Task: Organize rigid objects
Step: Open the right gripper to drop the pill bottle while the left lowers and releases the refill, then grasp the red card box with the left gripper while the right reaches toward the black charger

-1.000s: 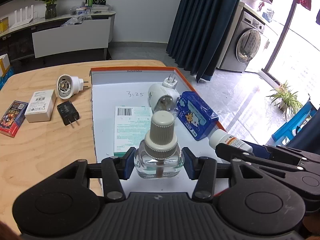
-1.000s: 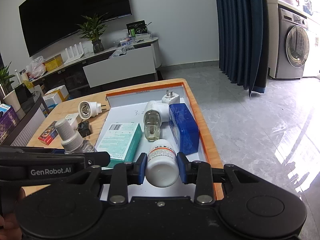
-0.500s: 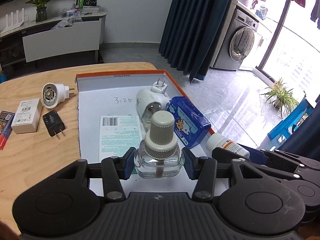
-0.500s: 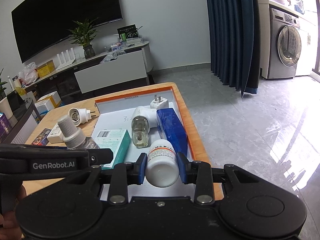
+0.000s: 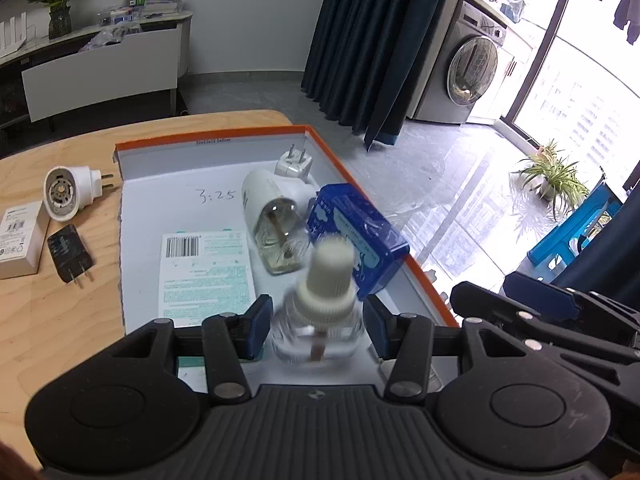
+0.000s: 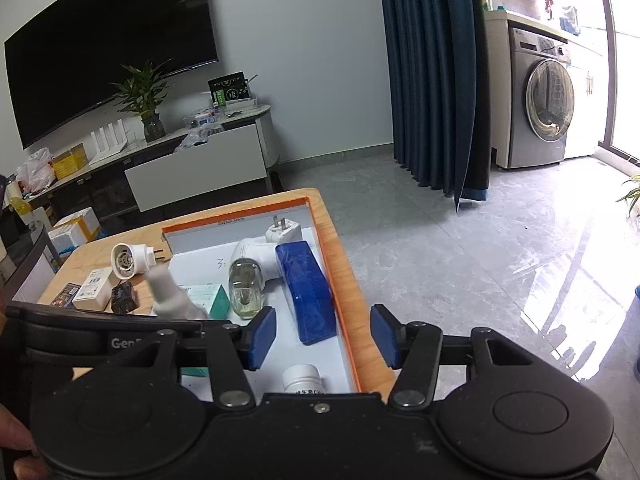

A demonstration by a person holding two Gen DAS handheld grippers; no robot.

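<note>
A clear glass refill bottle (image 5: 318, 320) with a white cap hangs blurred and tilted between the pads of my left gripper (image 5: 317, 330). The jaws are opening and the bottle is slipping loose over the near end of the white tray (image 5: 160, 200). In the right wrist view its cap (image 6: 164, 290) leans left. My right gripper (image 6: 324, 336) has its jaws opening with nothing between the pads. The white pill bottle (image 6: 302, 378) lies just beneath it on the tray floor, partly hidden by the gripper body.
The orange-rimmed tray also holds a green-and-white box (image 5: 204, 272), a plug-in diffuser (image 5: 272, 208), a white charger (image 5: 294, 164) and a blue box (image 5: 356, 240). On the wooden table to the left lie a round white adapter (image 5: 68, 192), a white carton (image 5: 20, 236) and a black charger (image 5: 70, 252).
The right gripper's pads have spread and the pill bottle has dropped from them into the tray. The left gripper moved over the tray, and its glass bottle now blurs and tilts loose.
</note>
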